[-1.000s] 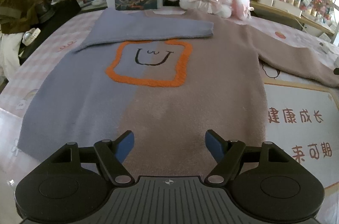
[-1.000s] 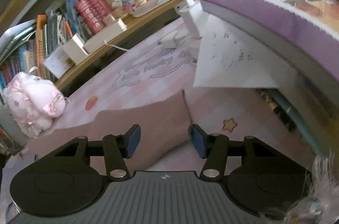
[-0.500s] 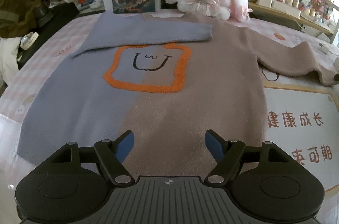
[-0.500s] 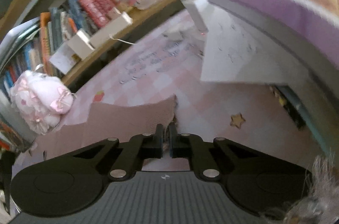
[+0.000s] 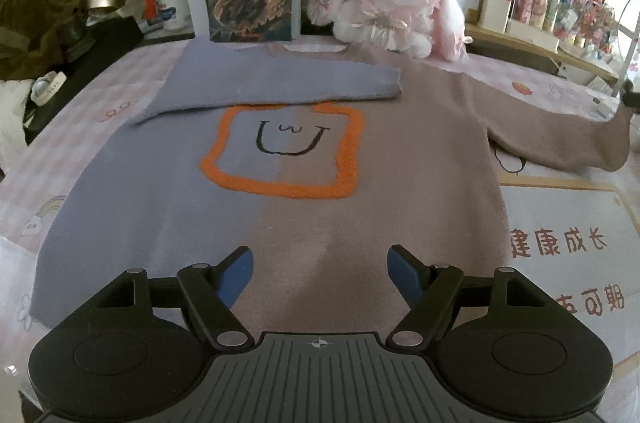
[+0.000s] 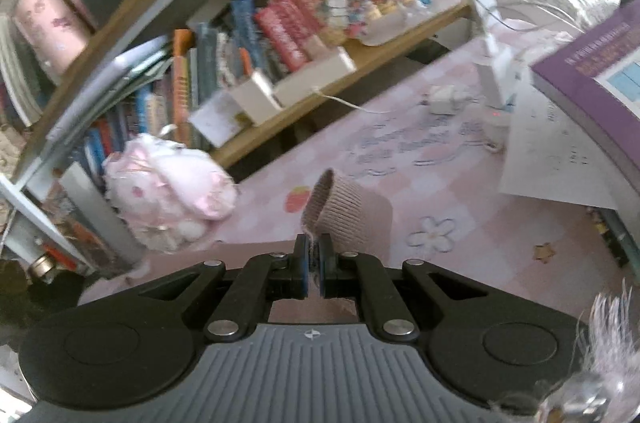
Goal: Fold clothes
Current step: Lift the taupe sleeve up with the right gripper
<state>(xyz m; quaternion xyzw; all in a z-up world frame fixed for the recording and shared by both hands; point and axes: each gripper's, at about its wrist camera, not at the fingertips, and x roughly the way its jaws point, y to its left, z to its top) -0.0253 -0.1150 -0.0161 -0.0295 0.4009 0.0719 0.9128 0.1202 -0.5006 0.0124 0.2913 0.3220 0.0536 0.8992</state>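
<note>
Between the right gripper point(image 6: 314, 265)'s closed jaws sits the brown cuff point(image 6: 344, 211), raised off the pink tablecloth point(image 6: 460, 183). Carry it level across the sweater point(image 5: 280, 191), which lies flat beyond the left gripper point(image 5: 320, 273), jaws wide and empty, matching the folded blue sleeve point(image 5: 288, 83).
</note>
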